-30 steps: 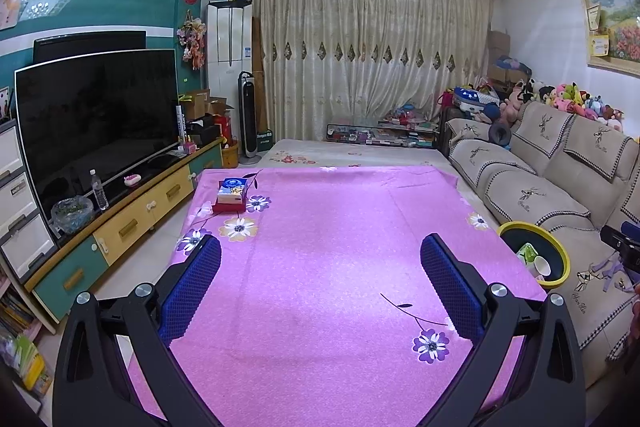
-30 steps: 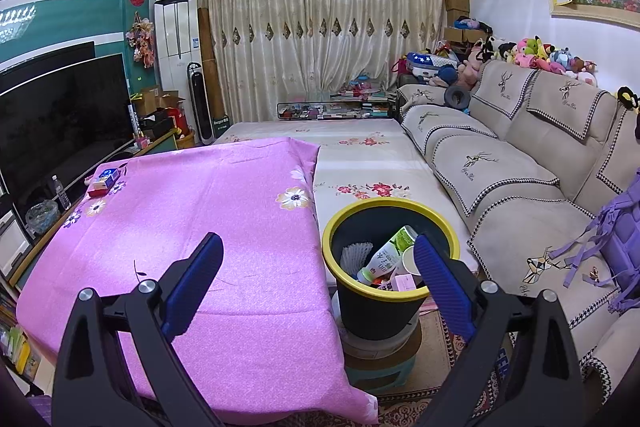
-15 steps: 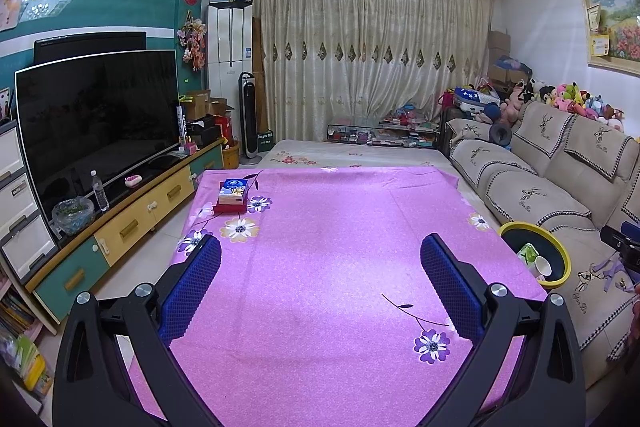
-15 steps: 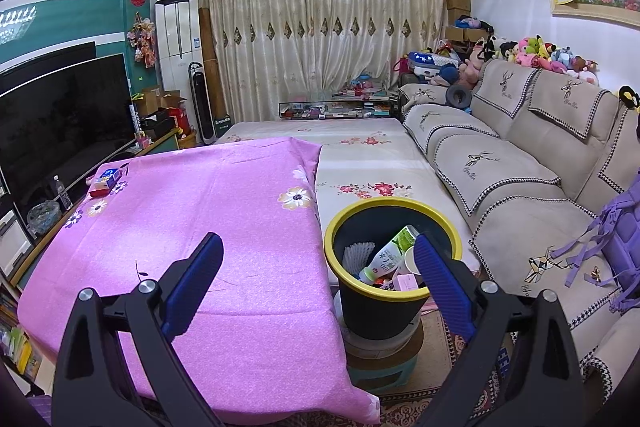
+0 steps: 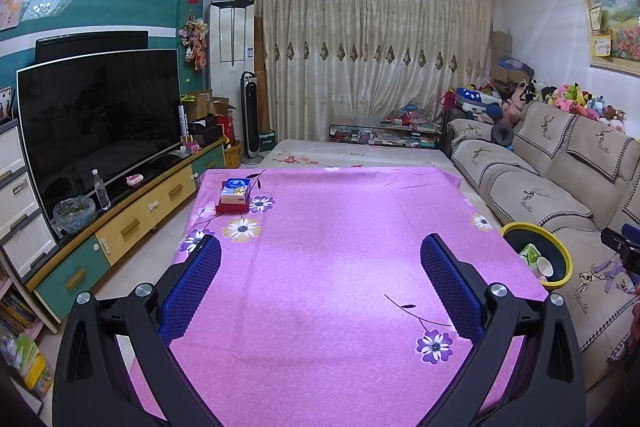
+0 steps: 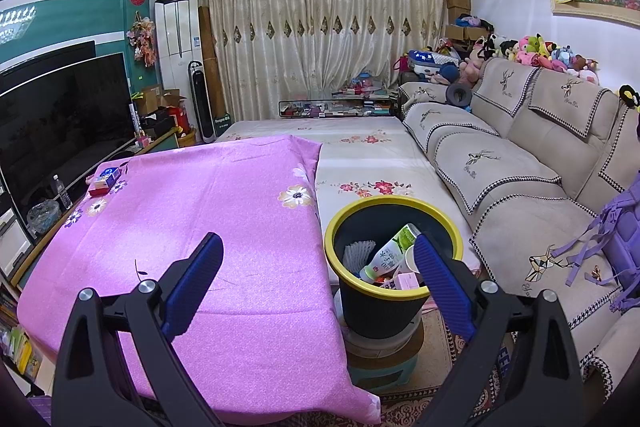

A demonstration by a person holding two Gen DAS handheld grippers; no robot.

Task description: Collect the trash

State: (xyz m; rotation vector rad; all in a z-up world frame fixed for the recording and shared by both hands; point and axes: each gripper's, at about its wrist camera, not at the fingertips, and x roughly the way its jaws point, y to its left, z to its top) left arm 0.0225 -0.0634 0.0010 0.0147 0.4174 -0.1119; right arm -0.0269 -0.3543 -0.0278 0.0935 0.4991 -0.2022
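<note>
Pink tablecloth [image 5: 340, 267] with purple and white flowers, black bin [image 6: 380, 311] with a yellow rim, beige sofa [image 6: 520, 187] with checked trim

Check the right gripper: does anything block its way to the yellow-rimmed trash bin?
Nothing visible does. The right gripper is open and empty, above the bin's near rim; the trash bin stands beside the pink tablecloth, its mouth uncovered.

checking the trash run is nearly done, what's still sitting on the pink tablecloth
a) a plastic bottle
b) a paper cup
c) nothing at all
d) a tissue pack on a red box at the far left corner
d: the tissue pack on its red box is the only item on the pink tablecloth; bottle and cup lie in the bin.
</note>
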